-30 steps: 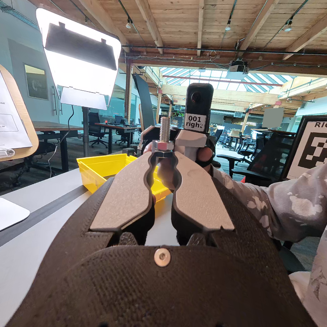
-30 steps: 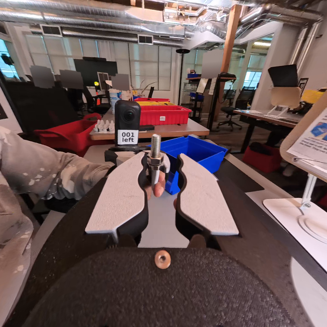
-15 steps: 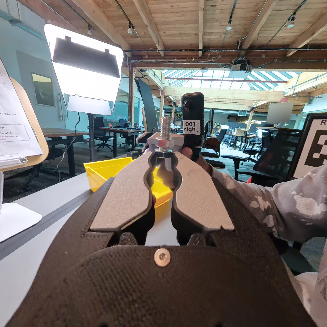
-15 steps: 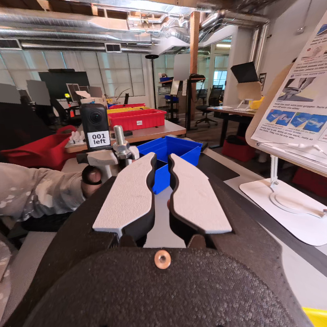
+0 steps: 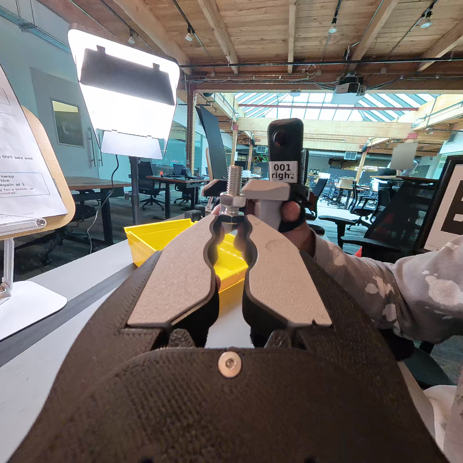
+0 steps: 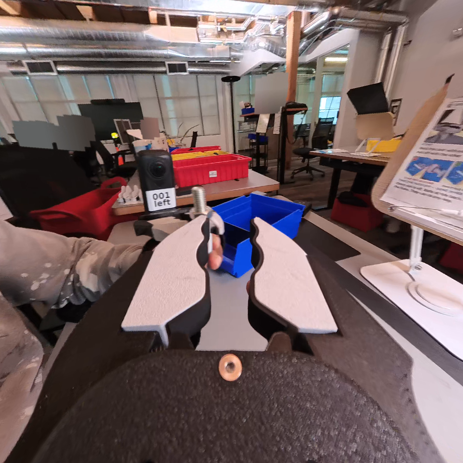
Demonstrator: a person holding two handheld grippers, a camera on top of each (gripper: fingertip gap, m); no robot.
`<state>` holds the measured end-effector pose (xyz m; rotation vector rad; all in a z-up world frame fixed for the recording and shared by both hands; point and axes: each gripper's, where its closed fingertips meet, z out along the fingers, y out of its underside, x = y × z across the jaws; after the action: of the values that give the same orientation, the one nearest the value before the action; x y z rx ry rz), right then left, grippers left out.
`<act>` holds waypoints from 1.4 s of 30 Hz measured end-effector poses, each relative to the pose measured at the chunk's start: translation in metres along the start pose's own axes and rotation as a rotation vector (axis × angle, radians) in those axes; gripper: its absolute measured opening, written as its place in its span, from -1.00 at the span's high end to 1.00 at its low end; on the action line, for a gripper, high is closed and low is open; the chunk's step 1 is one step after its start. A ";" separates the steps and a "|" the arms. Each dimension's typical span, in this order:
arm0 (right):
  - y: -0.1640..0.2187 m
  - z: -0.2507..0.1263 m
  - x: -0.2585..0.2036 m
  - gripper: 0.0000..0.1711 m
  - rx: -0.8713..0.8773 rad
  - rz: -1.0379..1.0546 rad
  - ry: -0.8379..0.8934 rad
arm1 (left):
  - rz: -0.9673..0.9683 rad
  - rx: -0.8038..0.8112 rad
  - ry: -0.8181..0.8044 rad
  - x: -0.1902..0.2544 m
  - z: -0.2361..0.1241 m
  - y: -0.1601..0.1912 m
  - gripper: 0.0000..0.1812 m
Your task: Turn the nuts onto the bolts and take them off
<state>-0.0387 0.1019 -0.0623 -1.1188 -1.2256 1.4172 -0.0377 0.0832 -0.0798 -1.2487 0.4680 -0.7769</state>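
- The left gripper (image 5: 230, 221) was clenched on the head end of a bolt (image 5: 234, 184), its two fingertips pinching just under the flange at about 12 o'clock in the left wrist view.
- The bolt stood upright, its long axis vertical and its threaded end pointing up toward 12 o'clock; a nut (image 5: 233, 201) sat low on the threads, close above the fingertips.
- In the right wrist view the same bolt (image 6: 199, 199) rose at about 11 o'clock, tilted slightly, beside and behind the tip of the right gripper's left finger (image 6: 190, 240).
- The right gripper (image 6: 229, 225) was released, its fingers apart with nothing between them; the bolt stood outside that gap, to the left of it.
- Seen from the left wrist, the right gripper's (image 5: 265, 190) grey finger lay just to the right of the nut, at about 1 o'clock; whether it touched could not be told.
- A yellow bin (image 5: 155, 235) sat on the grey table (image 5: 75, 270) behind the left fingers at about 10 o'clock, well below the bolt.
- A blue bin (image 6: 265, 215) sat open beyond the right gripper at 12 to 1 o'clock, near the table's dark strip (image 6: 333, 245).
- A sheet holder on a white base (image 6: 390, 283) stood at 3 o'clock; open table showed between it and the right gripper.
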 end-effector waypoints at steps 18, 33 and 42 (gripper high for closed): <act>0.005 0.004 0.009 0.81 -0.024 0.027 0.084 | -0.014 0.001 -0.015 -0.005 -0.002 0.002 0.81; 0.005 -0.001 0.017 0.65 -0.024 0.045 0.104 | 0.005 -0.008 -0.032 -0.006 -0.001 0.001 0.81; 0.004 0.001 0.020 0.80 -0.008 0.025 0.151 | -0.017 -0.004 -0.040 -0.010 -0.003 0.002 0.81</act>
<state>-0.0429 0.1210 -0.0680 -1.2274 -1.1150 1.3223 -0.0459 0.0891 -0.0831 -1.2710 0.4272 -0.7640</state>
